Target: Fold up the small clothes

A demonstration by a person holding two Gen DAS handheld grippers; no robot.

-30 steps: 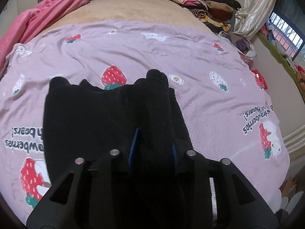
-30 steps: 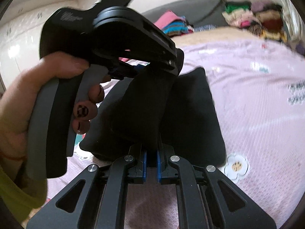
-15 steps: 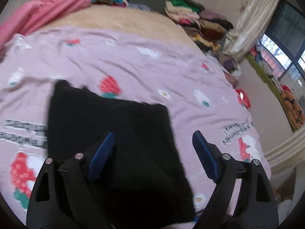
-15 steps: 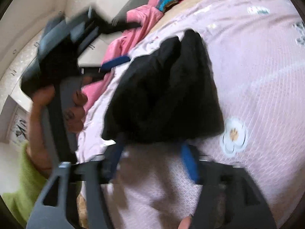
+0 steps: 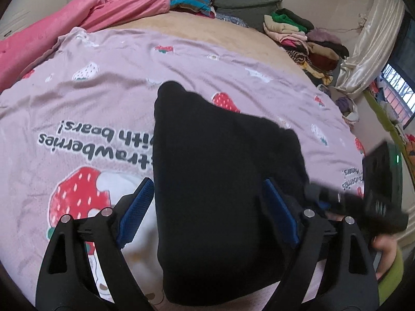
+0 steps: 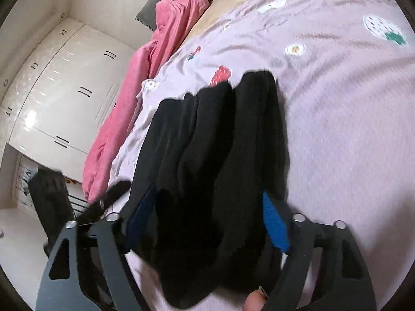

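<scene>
Both sets of jaws, a second ago clenched on bunched black cloth, have just been opening and now stand released, the garment (image 5: 223, 181) lying between them with no pad pressing on it. That looks like a deliberate let-go: a fold seems laid, so the left gripper (image 5: 207, 210) and right gripper (image 6: 207, 223) hang spread over the near edge. From the left wrist the garment lies as a flat dark slab on the lilac strawberry sheet (image 5: 90, 98); from the right wrist its layers (image 6: 215, 155) still ripple. Nothing crowds it. A pink blanket (image 5: 85, 18) lies along the bed's far side, and stacked clothes (image 5: 306, 44) sit well apart at the far corner.
</scene>
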